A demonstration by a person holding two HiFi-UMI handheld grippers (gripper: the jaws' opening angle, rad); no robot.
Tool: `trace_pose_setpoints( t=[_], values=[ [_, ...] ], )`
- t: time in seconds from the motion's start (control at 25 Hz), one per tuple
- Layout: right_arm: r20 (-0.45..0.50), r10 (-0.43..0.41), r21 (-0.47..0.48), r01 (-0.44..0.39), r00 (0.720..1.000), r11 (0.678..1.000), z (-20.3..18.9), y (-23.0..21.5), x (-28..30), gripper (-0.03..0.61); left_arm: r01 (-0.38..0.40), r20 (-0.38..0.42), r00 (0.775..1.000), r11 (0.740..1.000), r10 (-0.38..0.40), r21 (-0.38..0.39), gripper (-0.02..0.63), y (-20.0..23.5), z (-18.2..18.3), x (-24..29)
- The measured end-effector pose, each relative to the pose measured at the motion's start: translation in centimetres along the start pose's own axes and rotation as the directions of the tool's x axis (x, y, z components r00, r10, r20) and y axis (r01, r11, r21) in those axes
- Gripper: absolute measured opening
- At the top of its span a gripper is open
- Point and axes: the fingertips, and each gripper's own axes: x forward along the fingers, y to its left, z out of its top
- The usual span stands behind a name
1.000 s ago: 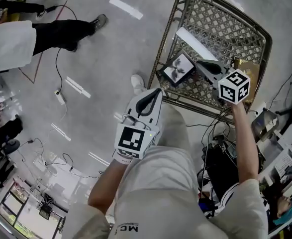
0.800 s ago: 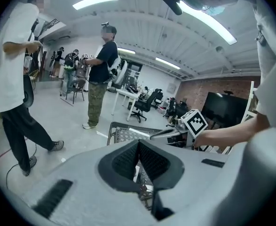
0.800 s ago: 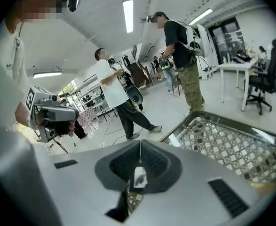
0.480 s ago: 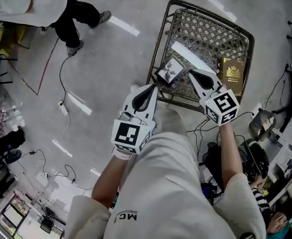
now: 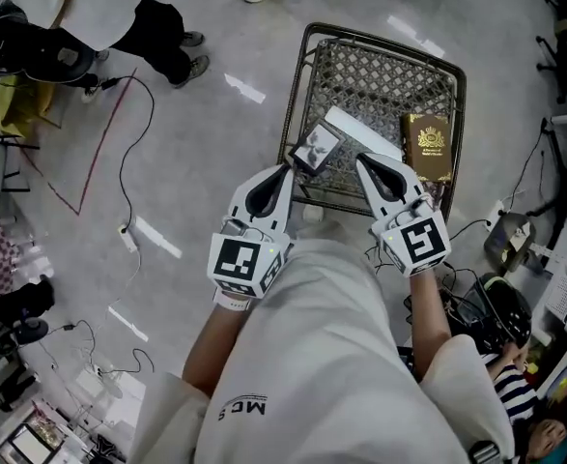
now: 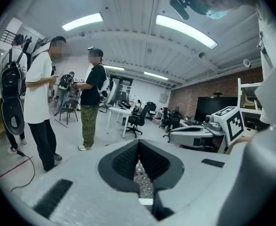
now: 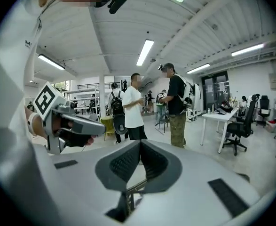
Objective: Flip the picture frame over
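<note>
The black picture frame (image 5: 314, 149) lies picture side up on the near left part of a metal mesh table (image 5: 380, 66). My left gripper (image 5: 285, 171) hangs just short of the frame's near corner, its jaws closed together with nothing between them. To the right of the frame, my right gripper (image 5: 361, 160) hovers over the table's near edge, also shut and empty. In the left gripper view the jaws (image 6: 138, 144) meet at the tip, with mesh showing below. The right gripper view shows its jaws (image 7: 138, 147) closed the same way.
A white strip (image 5: 358, 132) and a brown book (image 5: 426, 146) lie on the mesh beside the frame. Cables (image 5: 128, 162) run over the floor on the left. People stand at the upper left (image 5: 90, 13). Equipment and wires (image 5: 486, 307) crowd the right.
Both grippers have drawn back toward my body. The right gripper has left the spot over the mesh beside the frame and is now at the near edge. The frame has not moved.
</note>
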Motion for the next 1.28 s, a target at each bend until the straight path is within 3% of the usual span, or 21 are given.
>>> trace_pose_setpoints(
  t=[0.24,0.52,1.28],
  values=[
    [0.079,-0.074,-0.033,0.077,0.994,0.996,1.7,1.3,-3.1,0.019,0.011,0.036,0.999,0.998,-0.013,0.055,0.025,-1.3,0.9,-1.1],
    [0.108,-0.157,0.077,0.15,0.982,0.986,1.3,0.5,-4.6,0.018,0.007,0.063,0.998,0.996,-0.013,0.085,0.025,-2.1,1.9,-1.8],
    [0.109,-0.18,0.081,0.172,0.978,0.982,1.1,-0.7,-5.8,0.018,0.009,0.063,0.998,0.996,-0.014,0.094,0.025,-3.2,1.8,-2.1]
  ],
)
